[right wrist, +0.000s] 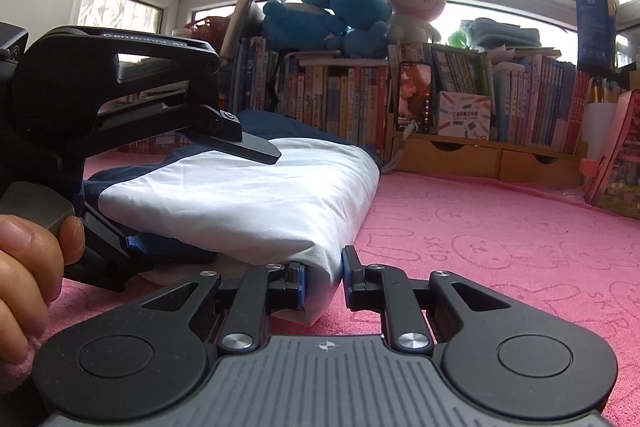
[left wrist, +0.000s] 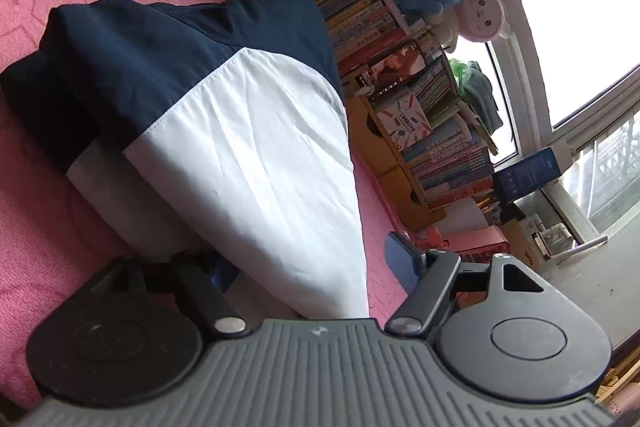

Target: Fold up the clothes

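Note:
A folded white and navy garment (left wrist: 248, 147) lies on the pink carpet (left wrist: 48, 211). My left gripper (left wrist: 308, 267) is open wide at the garment's near end. One finger (left wrist: 208, 283) sits at the cloth's left edge and the other (left wrist: 404, 263) stands clear of it on the right. In the right wrist view the same garment (right wrist: 240, 203) lies ahead. My right gripper (right wrist: 324, 281) is shut on its white near corner, low on the carpet. The left gripper (right wrist: 200, 199) comes in from the left, held by a person's hand (right wrist: 28, 267), with one finger over the cloth and one beside it.
A low bookshelf (right wrist: 460, 95) packed with books runs along the far side, with plush toys (right wrist: 348, 15) on top and a lit phone (right wrist: 414, 95) leaning against it. Windows rise behind. Pink carpet (right wrist: 500, 247) stretches to the right of the garment.

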{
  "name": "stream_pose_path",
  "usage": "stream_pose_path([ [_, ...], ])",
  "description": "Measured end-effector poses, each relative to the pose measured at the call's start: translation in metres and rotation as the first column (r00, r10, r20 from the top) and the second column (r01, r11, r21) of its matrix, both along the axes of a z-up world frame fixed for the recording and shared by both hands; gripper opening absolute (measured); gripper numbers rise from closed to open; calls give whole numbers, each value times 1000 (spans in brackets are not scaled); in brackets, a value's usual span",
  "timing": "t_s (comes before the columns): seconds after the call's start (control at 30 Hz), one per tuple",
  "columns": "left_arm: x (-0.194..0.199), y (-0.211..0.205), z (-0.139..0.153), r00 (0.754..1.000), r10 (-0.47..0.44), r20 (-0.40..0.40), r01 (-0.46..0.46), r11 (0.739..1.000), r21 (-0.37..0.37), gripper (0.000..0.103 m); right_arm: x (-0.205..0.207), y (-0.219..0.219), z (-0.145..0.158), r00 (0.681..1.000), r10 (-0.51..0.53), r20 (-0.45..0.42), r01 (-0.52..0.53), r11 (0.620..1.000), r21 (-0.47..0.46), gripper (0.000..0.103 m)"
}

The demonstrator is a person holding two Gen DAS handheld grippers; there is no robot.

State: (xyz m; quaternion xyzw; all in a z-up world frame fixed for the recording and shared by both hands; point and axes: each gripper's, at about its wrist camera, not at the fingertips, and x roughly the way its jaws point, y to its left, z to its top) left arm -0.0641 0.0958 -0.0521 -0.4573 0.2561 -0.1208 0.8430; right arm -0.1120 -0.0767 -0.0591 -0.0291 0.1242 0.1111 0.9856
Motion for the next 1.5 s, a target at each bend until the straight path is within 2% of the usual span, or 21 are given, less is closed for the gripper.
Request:
stream_pose_path([
  [0.23, 10, -2, 0, 1000, -17, 10, 17, 1000, -5, 74, 12, 9, 2, 999, -39, -28, 39, 999, -1, 25],
  [0.27, 10, -1, 0, 1000, -19, 12, 19, 1000, -10, 73, 15, 11, 2, 998, -47, -38, 47, 999, -3, 25],
  [0.37, 8, 2, 1, 1000, -14, 10, 14, 1000, -3, 61, 21, 17, 3, 995, -74, -66, 72, 997, -27, 28],
  [0.4, 7, 2, 1, 1000, -19, 11, 19, 1000, 7, 59, 22, 20, 3, 994, -82, -69, 79, 996, -40, 30],
  [0.47, 5, 5, 4, 1000, -22, 18, 21, 999, 29, 59, 22, 26, 5, 994, -97, -59, 92, 993, -74, 41],
  [0.53, 3, 12, 9, 999, -4, 32, 3, 999, 38, 59, 22, 31, 6, 994, -102, -44, 97, 990, -99, 42],
  [0.67, 7, 32, 11, 998, 45, 34, -45, 999, -14, 76, 24, 39, 10, 994, -108, -24, 104, 986, -134, 44],
  [0.73, 13, 37, 5, 998, 62, 0, -62, 998, -30, 76, 27, 42, 11, 994, -106, -30, 101, 986, -136, 43],
  [0.77, 16, 36, 4, 997, 79, -14, -79, 997, -15, 70, 29, 43, 11, 994, -104, -35, 99, 986, -136, 42],
  [0.8, 17, 34, 4, 994, 108, -25, -108, 994, 16, 48, 29, 44, 10, 993, -108, -37, 102, 985, -136, 38],
  [0.83, 17, 33, 6, 989, 142, -33, -140, 988, 63, 32, 29, 43, 10, 992, -120, -34, 114, 984, -137, 27],
  [0.87, 15, 32, 9, 985, 169, -25, -165, 980, 113, 15, 29, 42, 9, 991, -132, -30, 127, 982, -138, 19],
  [0.9, 12, 31, 12, 983, 184, -7, -181, 972, 152, 9, 29, 39, 9, 990, -135, -32, 130, 983, -131, 19],
  [0.97, 4, 27, 19, 978, 207, 34, -209, 946, 248, 8, 29, 33, 9, 991, -128, -38, 123, 987, -102, 19],
  [1.03, -6, 21, 28, 971, 225, 84, -240, 892, 383, 8, 27, 34, 8, 992, -125, -21, 122, 985, -120, 19],
  [1.1, -12, 19, 29, 967, 229, 107, -253, 850, 462, 9, 25, 36, 7, 993, -121, -5, 119, 983, -139, 19],
  [1.23, -18, 21, 22, 962, 243, 127, -272, 780, 564, 10, 22, 40, 5, 995, -100, 13, 100, 980, -172, 19],
  [1.37, -19, 28, 15, 957, 253, 141, -286, 756, 588, 12, 21, 41, 5, 996, -93, 14, 94, 979, -179, 19],
  [1.43, -20, 31, 11, 954, 262, 143, -294, 735, 611, 14, 20, 42, 5, 996, -92, 13, 92, 978, -185, 19],
  [1.5, -22, 36, 6, 954, 266, 139, -292, 722, 627, 19, 20, 42, 5, 996, -89, 14, 90, 977, -193, 19],
])
